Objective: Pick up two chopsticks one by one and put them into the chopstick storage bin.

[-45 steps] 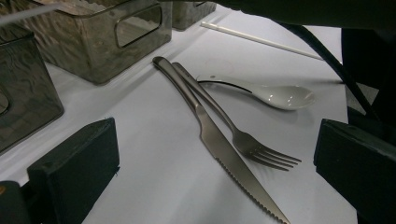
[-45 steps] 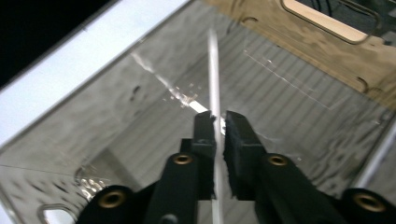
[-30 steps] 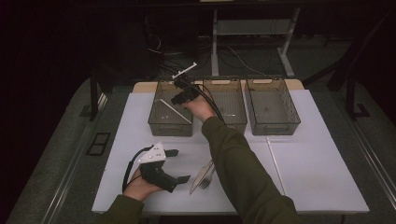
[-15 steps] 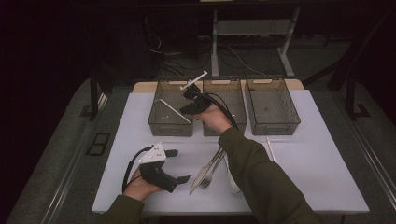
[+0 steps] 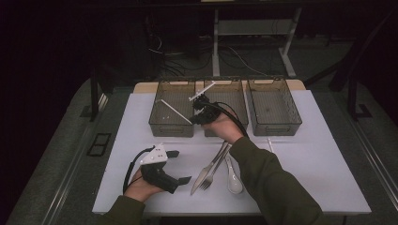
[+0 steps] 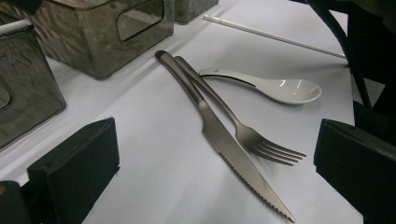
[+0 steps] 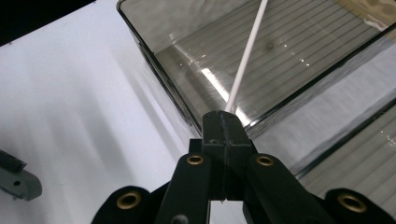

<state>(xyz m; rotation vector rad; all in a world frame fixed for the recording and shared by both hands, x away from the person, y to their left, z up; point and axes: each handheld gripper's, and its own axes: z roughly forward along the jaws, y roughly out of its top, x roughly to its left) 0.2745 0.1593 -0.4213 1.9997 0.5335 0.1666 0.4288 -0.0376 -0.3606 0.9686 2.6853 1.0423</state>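
Observation:
A white chopstick (image 5: pixel 174 111) (image 7: pixel 247 56) leans inside the left grey bin (image 5: pixel 162 124), its near end up by the bin's right front corner. My right gripper (image 5: pixel 201 111) (image 7: pixel 223 122) hovers just right of that end, jaws shut with nothing held; the chopstick runs on beyond their tips. A knife (image 5: pixel 209 168) (image 6: pixel 224 140), a fork (image 5: pixel 218 164) (image 6: pixel 252 137) and a white spoon (image 5: pixel 233 180) (image 6: pixel 280 88) lie together on the white mat. My left gripper (image 5: pixel 180 166) (image 6: pixel 215 140) rests on the mat just left of them, open, its jaws facing the cutlery.
Beside the left bin stand a middle bin (image 5: pixel 237 89) and a right bin (image 5: pixel 274 129), all in a row at the back of the mat. A second white chopstick (image 6: pixel 275 35) lies on the mat beyond the spoon. The right forearm (image 5: pixel 272 187) crosses the mat's near right.
My right hand has drawn back from over the left bin, moving right and toward the person. The chopstick stayed in the bin. My left gripper has not moved.

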